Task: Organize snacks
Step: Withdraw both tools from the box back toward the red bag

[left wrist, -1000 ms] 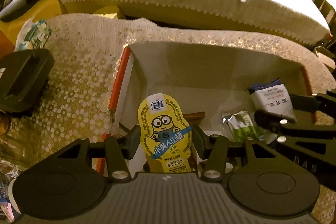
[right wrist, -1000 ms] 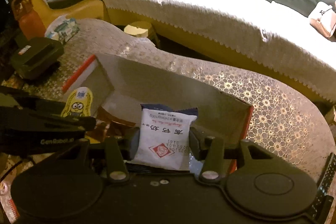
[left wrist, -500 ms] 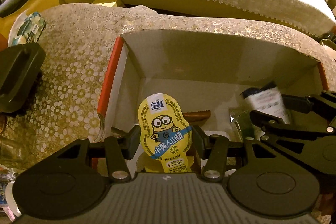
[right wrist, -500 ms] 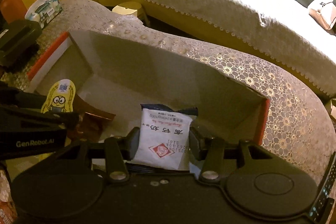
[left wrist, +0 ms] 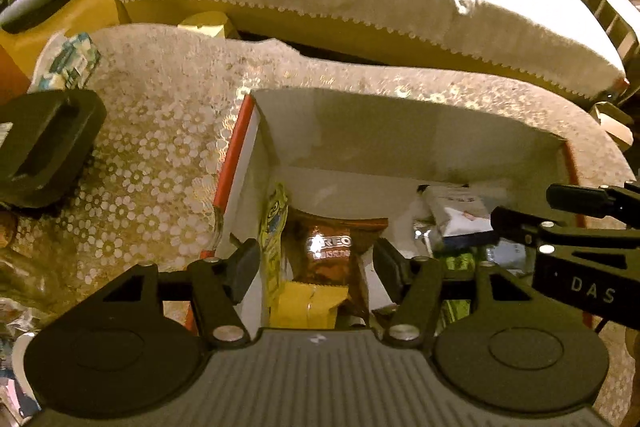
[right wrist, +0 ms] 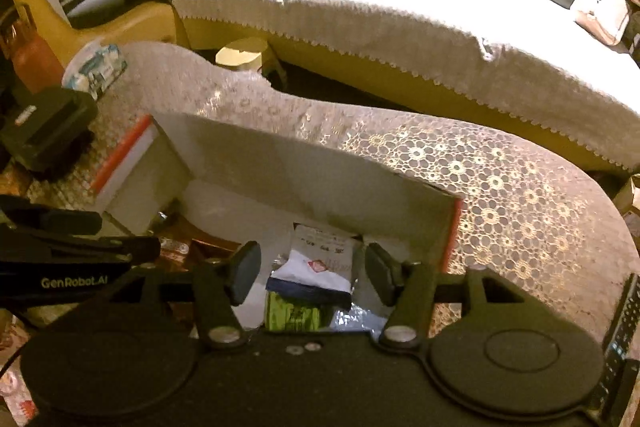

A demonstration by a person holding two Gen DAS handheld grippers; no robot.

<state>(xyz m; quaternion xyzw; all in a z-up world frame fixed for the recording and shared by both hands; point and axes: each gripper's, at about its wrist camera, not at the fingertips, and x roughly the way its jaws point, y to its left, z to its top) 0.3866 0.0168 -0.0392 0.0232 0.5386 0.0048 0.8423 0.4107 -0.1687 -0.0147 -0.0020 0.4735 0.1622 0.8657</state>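
**Snacks lie in the box, both tongs released**

Left wrist view: the left tongs [left wrist: 314, 263] gape over the white box [left wrist: 360, 135] on the lace-covered table [left wrist: 160, 115]; a yellow Minions packet [left wrist: 274, 227] leans by the left wall, beside a brown Oreo pack [left wrist: 332, 247].

Right wrist view: the right tongs [right wrist: 312, 271] stand spread above a white sachet [right wrist: 320, 259] resting on a green packet [right wrist: 294, 315].

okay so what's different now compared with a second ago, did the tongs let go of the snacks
Yes. The left tongs opened and the yellow Minion snack dropped edge-on into the box beside the Oreo packet. The right tongs opened and released the white packet onto the green one. The box stayed put.
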